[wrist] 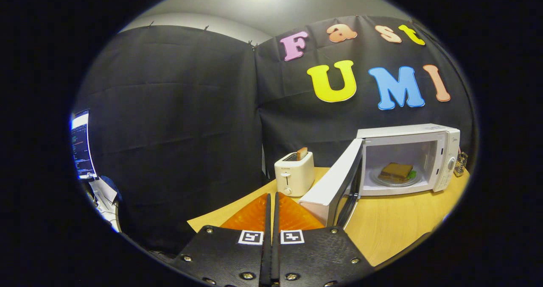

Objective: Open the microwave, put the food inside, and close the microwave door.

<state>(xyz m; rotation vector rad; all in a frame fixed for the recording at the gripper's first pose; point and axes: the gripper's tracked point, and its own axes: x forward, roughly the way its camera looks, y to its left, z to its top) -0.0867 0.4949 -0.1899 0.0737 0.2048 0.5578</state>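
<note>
gripper view | our tool (272, 202) pinched narrow, holding nothing | brown sandwich (396, 171) already on the plate inside the white box microwave (424, 157) | we'd push its open white door (335, 181) from the outer face, swinging steadily shut

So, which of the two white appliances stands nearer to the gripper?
The toaster, just beyond the closed fingers; the microwave stands farther off, door open.

Black cloth wall (178, 109), wooden table (398, 223)

Tool (272, 198) fingers pressed together, empty; sandwich (396, 171) inside open microwave (441, 160).
</note>
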